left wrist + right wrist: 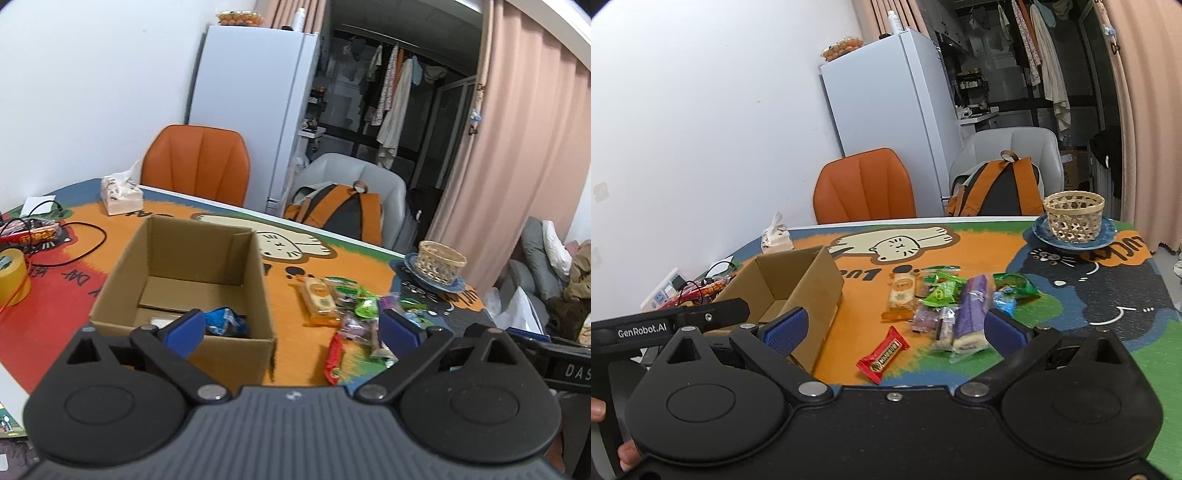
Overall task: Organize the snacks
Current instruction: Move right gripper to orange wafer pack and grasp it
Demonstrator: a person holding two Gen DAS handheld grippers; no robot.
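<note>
Both grippers, left gripper (291, 328) and right gripper (895, 328), gaped wide, empty; snack pile (955, 306) lay at one o'clock, cardboard box (798, 284) at ten, wicker basket (1073, 214) beyond.

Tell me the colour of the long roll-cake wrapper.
Purple long roll-cake wrapper, clearest in the right wrist view.

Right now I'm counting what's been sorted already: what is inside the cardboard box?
In the cardboard box, one blue snack packet lies at the near wall on the box's bottom flaps. The left gripper, open, and the near wall cover the near-left corner, so more could lie there.
</note>
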